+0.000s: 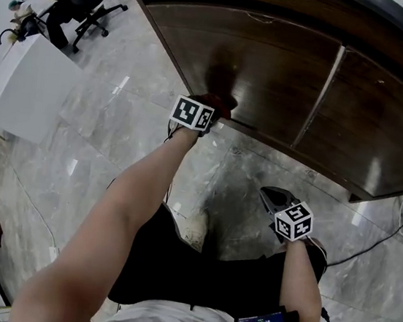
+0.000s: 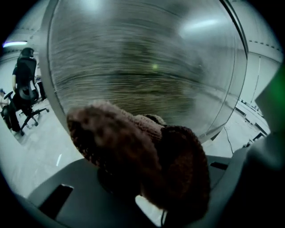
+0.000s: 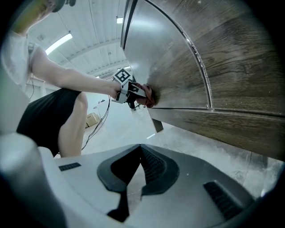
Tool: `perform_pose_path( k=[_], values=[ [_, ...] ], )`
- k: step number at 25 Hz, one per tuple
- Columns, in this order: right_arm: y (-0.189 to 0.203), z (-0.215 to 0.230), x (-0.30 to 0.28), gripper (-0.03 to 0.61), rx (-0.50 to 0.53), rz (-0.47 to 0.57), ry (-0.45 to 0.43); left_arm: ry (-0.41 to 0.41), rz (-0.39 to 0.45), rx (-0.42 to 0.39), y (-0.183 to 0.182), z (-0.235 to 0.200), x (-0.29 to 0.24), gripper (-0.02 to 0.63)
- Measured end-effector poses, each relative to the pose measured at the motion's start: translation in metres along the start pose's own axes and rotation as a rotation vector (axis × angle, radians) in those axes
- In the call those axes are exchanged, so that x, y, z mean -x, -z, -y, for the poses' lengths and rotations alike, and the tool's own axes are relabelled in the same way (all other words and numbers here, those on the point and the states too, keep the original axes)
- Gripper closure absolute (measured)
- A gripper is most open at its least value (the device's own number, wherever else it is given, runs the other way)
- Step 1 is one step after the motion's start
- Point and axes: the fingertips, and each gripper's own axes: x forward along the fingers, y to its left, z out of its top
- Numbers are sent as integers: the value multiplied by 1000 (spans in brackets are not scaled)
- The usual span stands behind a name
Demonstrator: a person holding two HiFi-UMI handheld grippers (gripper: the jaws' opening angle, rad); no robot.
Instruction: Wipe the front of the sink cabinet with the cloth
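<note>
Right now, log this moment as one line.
left gripper: shut on cloth, cloth against cabinet front | right gripper: shut, empty, low over floor

No readable text or numbers.

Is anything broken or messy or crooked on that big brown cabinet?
No, nothing stands out. The cabinet doors look straight and shut, with no spills. The left gripper holds the brown cloth against the low edge of the cabinet front, and the right gripper hangs shut and empty over the floor.

Nubbly knitted cloth [image 2: 147,156]; glossy dark wood-grain cabinet front [image 1: 272,70].
</note>
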Motion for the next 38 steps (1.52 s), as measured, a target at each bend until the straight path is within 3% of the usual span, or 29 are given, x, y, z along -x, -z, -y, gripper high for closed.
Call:
perform_pose_path(
  k=[4, 10, 12, 15, 23, 28, 32, 38],
  values=[
    [-3, 0, -4, 566, -6, 2, -4, -93, 29, 76, 2, -43, 12, 494],
    [-3, -2, -4, 566, -4, 3, 1, -253, 36, 60, 2, -95, 33, 494],
    [0, -2, 2, 566, -5, -2, 10, -259, 4, 74, 12, -97, 28, 494],
    [3, -3, 13, 566, -12, -2, 31, -199, -39, 75, 26, -78, 13, 494],
    [-2, 4, 27, 566, -13, 30, 73, -62, -84, -4, 22, -4, -22, 494],
    [-8, 1, 36, 566, -10, 43, 97, 93, -93, -80, 19, 67, -45, 494],
    [-27, 9, 30, 566, 14, 62, 105, 134, -97, -137, 2, 94, -51, 494],
    [-15, 8, 71, 566, -37, 87, 159, 252, -128, -164, 8, 184, -73, 494]
  ],
)
